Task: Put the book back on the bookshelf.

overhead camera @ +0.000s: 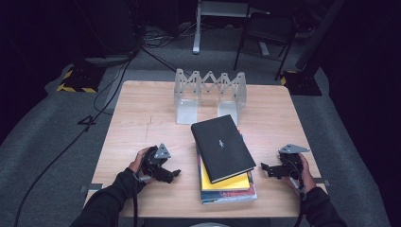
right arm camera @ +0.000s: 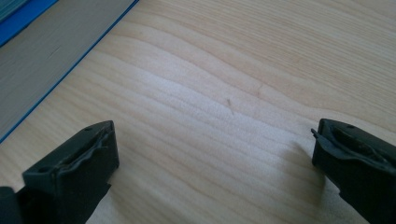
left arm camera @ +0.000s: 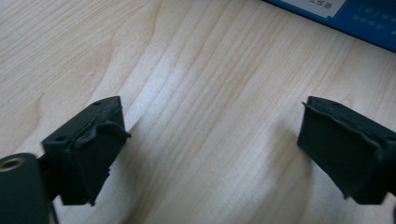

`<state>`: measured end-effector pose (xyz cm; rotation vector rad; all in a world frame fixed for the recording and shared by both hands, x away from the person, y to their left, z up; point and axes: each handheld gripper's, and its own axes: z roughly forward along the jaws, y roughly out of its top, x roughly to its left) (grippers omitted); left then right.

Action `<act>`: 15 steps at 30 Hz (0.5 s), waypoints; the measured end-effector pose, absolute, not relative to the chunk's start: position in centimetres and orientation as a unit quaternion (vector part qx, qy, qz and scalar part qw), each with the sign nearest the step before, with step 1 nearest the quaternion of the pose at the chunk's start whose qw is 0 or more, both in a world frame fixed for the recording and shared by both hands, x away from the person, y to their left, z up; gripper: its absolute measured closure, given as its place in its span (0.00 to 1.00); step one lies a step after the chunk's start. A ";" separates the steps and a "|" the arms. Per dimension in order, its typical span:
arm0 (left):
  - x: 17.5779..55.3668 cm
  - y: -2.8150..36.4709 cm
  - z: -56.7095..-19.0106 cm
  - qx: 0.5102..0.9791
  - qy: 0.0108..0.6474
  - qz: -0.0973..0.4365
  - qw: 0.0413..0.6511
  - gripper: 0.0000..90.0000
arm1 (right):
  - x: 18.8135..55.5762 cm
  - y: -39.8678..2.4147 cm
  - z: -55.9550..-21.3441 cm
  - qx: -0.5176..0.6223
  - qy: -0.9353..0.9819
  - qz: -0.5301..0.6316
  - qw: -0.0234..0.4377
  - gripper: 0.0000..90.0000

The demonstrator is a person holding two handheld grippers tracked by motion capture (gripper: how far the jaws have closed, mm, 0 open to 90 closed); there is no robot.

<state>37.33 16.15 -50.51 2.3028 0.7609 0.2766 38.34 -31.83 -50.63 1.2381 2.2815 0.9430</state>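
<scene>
Standing at the desk's (overhead camera: 142, 109) far edge, an expandable clear book rack (overhead camera: 210, 94) has nothing in its slots. Nearer the person, a stack of books (overhead camera: 226, 182) lies flat, a black hardcover (overhead camera: 222, 147) skewed on top, a yellow book (overhead camera: 227, 183) beneath it. The left gripper (overhead camera: 171, 176) and right gripper (overhead camera: 265, 169) rest on either side of the stack, fingers spread wide and holding nothing. Each gripper view shows bare wood between its fingers and a blue book edge (left arm camera: 369, 23) that the high view hides.
</scene>
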 end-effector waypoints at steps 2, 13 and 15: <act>37.6 16.1 -50.5 0.889 0.287 0.102 0.342 0.03 | 38.2 -32.0 -50.6 0.435 0.814 0.337 0.187 0.00; 37.1 16.8 -50.5 0.885 0.298 0.107 0.341 0.03 | 37.7 -32.8 -49.6 0.396 0.839 0.338 0.161 0.21; 37.1 16.9 -50.5 0.886 0.297 0.108 0.340 0.03 | 37.4 -32.8 -49.1 0.387 0.841 0.343 0.159 0.19</act>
